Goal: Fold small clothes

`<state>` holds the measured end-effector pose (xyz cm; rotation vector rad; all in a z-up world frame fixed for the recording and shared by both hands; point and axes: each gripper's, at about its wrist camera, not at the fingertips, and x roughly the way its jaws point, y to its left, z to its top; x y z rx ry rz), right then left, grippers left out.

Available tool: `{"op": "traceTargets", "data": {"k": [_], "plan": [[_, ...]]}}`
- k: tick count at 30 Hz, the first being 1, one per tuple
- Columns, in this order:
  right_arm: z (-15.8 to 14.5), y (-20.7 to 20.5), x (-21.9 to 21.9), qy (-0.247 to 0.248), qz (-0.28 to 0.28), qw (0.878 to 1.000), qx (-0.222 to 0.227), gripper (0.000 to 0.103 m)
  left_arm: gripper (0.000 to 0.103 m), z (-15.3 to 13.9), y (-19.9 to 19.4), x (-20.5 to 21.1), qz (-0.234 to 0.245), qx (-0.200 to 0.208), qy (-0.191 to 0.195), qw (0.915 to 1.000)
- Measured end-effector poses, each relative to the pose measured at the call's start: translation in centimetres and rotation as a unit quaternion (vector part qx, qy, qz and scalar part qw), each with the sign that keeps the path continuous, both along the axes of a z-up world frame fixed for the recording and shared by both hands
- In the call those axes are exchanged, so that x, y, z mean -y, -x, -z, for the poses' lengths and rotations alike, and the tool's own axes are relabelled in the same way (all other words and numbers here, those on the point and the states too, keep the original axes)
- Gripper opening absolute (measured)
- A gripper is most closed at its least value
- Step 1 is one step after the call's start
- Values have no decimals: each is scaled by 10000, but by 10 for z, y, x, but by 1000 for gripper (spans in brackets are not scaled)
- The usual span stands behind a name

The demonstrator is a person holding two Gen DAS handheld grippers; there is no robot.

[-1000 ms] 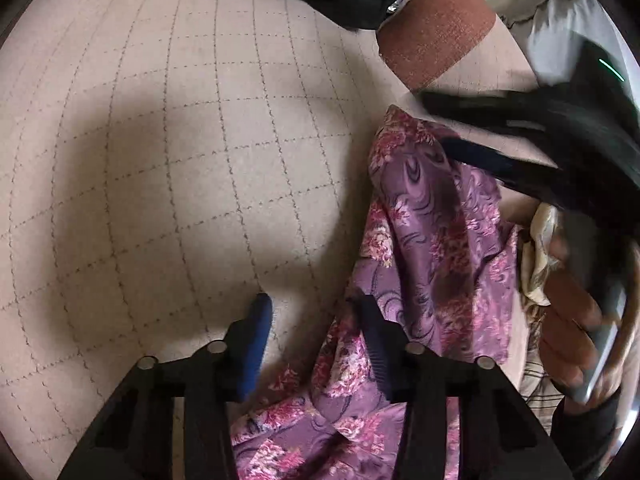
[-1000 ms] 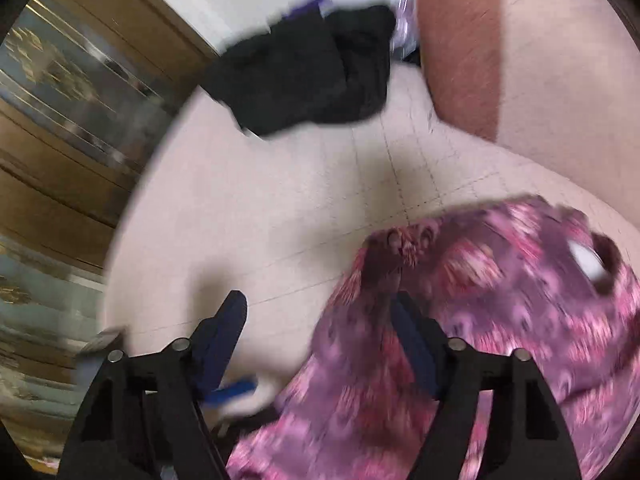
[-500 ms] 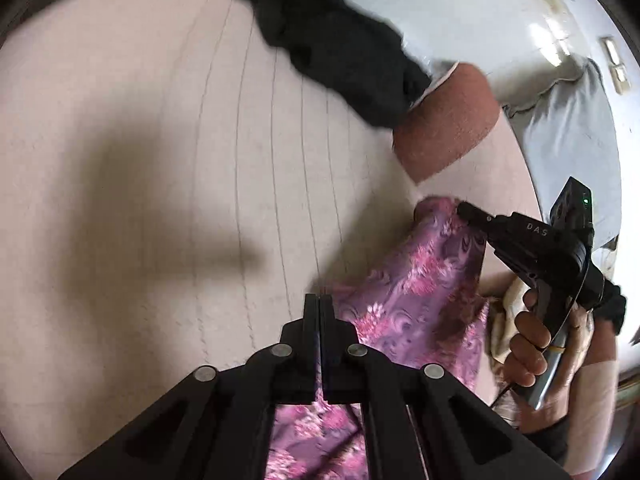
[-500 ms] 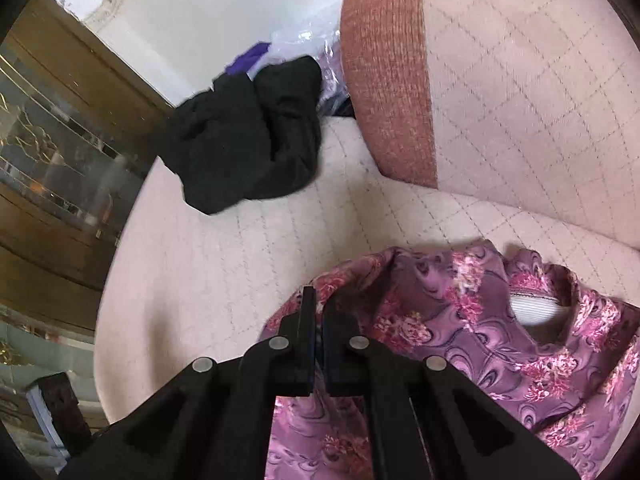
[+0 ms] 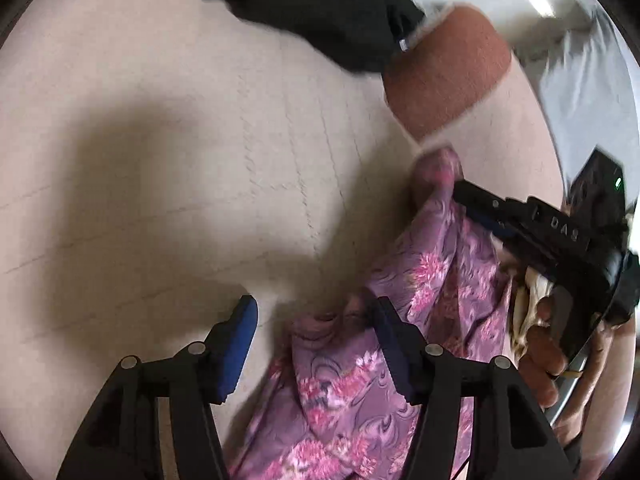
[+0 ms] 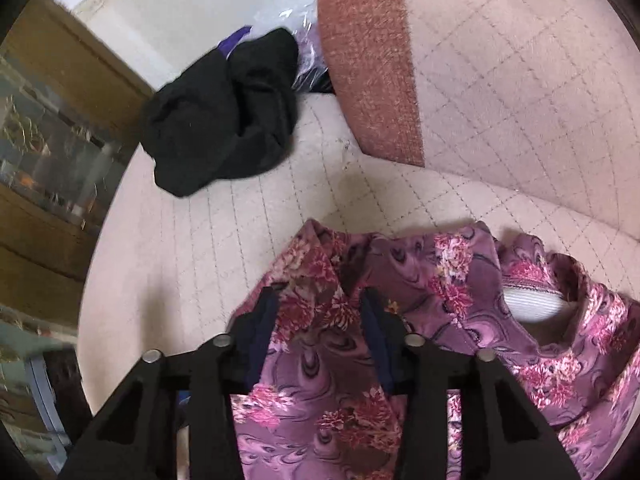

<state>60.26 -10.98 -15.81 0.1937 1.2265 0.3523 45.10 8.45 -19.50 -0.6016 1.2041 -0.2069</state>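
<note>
A purple garment with pink flowers [image 5: 432,280] lies on a beige quilted sofa seat [image 5: 160,184]. It also shows in the right wrist view [image 6: 460,280], with a white label inside its neck opening [image 6: 528,306]. My left gripper [image 5: 312,320] is open, its jaws apart just above the garment's left edge. My right gripper [image 6: 316,312] is open, its jaws either side of a raised fold of the garment. The right gripper also shows in the left wrist view [image 5: 460,192] at the garment's far corner.
A black garment [image 6: 224,120] lies heaped at the far end of the seat, also in the left wrist view [image 5: 320,8]. A rust-coloured cushion edge [image 6: 368,56] and quilted backrest [image 6: 520,80] rise behind. A wooden cabinet [image 6: 48,152] stands to the left.
Both grippers were open a second ago, shut on the purple garment half a second ago, and now stand open again. The garment has dropped back onto the seat.
</note>
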Motion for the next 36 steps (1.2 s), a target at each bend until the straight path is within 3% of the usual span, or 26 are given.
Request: {"op": "traceTargets", "data": {"k": [1,2,4,6,7,9,11,12,13,14,15,16,21,22,23,24,27,29,32,34,35,36], "plan": [[5,-1,-2,-40,-142,9998,-100,2,29,-3,1,2,23,163,-226,9996],[4,1,-3,141,-175,9997,-23,2,1,-5,0,3,95,194,-363,9991],[-10,7,3,50,-131,9995,288,2,0,-7,-1,-6,24,173,-354,9992],[-17,9,14,-91,124,9990,424,2,0,-15,-2,-24,-545,319,-1119,9917],[-12,8,18,9,234,9988,419,2,0,-16,-3,-32,-738,337,-1198,9895],[9,4,17,370,318,9987,152,2,0,-11,-5,-48,-903,236,-861,9919],[16,9,15,438,235,9988,31,5,0,-5,-9,-46,-598,50,-242,9979],[9,15,19,337,303,9988,163,8,2,-5,-8,-42,-462,41,-84,9989],[-3,24,27,91,399,9986,329,16,17,-9,-7,-37,-385,107,-91,9992],[-13,33,34,-117,485,9978,444,48,31,-13,-6,-33,-313,204,-129,9992],[-25,50,47,-349,624,9957,594,82,62,-17,-6,-29,-224,307,-174,9991],[-34,67,58,-507,681,9938,712,85,73,-21,-5,-26,-160,406,-172,9989],[-31,155,105,-599,681,9951,400,83,72,-7,-16,-11,69,244,-254,9994],[-28,179,117,-703,725,9942,359,80,65,-4,-18,-4,176,218,-507,9983],[-24,202,130,-799,820,9929,314,80,53,-7,-18,10,224,330,-869,9954],[-22,219,138,-847,891,9920,282,80,10,-8,-15,15,331,420,-1064,9929],[-15,289,171,-770,1284,9881,358,80,10,-11,-16,17,306,455,-1295,9901],[-6,320,190,-859,1564,9836,275,80,10,-6,-15,8,175,380,-1189,9920],[20,356,204,-1221,1762,9767,40,78,22,-7,-10,3,105,298,-1254,9916],[38,363,192,-1225,1630,9790,-48,62,37,-17,-2,7,183,262,-1411,9895],[38,364,184,-864,1633,9828,47,45,37,-27,8,7,253,346,-1376,9896],[35,367,180,-598,1610,9851,96,20,38,-35,16,10,278,399,-1360,9895]]}}
